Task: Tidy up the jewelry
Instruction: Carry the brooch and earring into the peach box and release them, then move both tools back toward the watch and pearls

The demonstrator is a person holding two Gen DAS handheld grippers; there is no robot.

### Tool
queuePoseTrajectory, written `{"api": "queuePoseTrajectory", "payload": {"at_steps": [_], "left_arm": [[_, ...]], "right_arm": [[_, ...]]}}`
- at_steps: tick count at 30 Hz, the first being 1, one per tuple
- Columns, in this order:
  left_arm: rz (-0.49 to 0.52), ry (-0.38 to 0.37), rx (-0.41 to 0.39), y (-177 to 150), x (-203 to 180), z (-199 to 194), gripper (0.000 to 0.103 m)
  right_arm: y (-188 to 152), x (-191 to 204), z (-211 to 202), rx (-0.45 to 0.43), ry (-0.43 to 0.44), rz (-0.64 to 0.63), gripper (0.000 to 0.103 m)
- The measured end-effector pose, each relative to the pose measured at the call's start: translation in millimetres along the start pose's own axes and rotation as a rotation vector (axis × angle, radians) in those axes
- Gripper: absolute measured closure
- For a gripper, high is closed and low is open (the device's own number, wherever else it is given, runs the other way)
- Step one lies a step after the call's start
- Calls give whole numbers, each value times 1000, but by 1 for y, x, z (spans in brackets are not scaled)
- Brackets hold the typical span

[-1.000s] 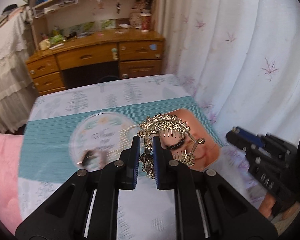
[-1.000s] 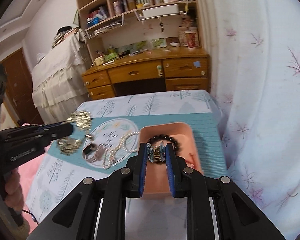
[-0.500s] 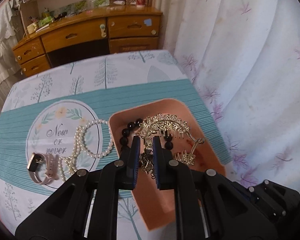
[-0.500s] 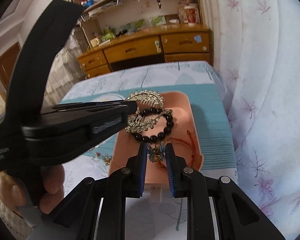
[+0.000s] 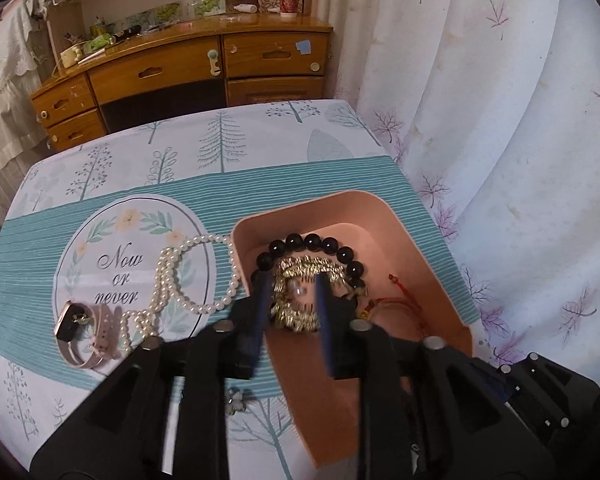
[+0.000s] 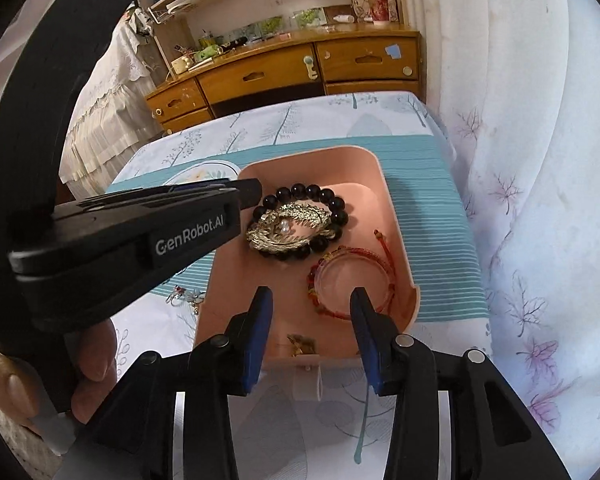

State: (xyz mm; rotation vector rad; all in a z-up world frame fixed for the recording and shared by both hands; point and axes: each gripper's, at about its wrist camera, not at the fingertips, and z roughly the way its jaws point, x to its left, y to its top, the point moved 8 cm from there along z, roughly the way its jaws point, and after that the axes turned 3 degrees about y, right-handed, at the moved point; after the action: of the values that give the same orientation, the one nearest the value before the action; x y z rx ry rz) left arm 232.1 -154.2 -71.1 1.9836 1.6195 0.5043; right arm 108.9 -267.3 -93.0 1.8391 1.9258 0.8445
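Gold hair comb [image 6: 288, 230] lying in pink tray [image 6: 396, 220], left gripper [image 5: 290, 300] and right gripper [image 6: 310, 316] both just spread, empty.

Soft daylight filters through the pale curtain [image 5: 500, 120] on the right, leaving both views evenly bright with a slightly cool cast. Shadows are faint; a soft one lies inside the pink tray [image 6: 396, 240]. The wooden desk [image 5: 188, 68] top shows mild glare. Fisheye distortion bends the edges, with black corners. The left tool [image 5: 290, 300] appears motion-blurred; the centre stays sharp.
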Motion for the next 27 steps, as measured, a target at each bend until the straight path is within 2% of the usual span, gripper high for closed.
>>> {"api": "queuePoseTrajectory", "payload": {"at_steps": [1,3,11,18,27], "left_arm": [[-6,2,-6,-1,0,-5,58],[-23,4,-28,-5,4,-14,51],[-42,42,-76,-26,26,-48,51],[-62,23,-84,-43,41,-75,51],[-18,3,-68,-75,65,-113,51]], "right_arm": [[0,2,-4,-5,-4,-4,62],[-1,7,-9,-16,-8,-17,62],[-15,24,-37,-38,12,-21,62],[-30,46,-49,-19,20,-52,62],[-41,86,-63,-6,34,-109,62]]}}
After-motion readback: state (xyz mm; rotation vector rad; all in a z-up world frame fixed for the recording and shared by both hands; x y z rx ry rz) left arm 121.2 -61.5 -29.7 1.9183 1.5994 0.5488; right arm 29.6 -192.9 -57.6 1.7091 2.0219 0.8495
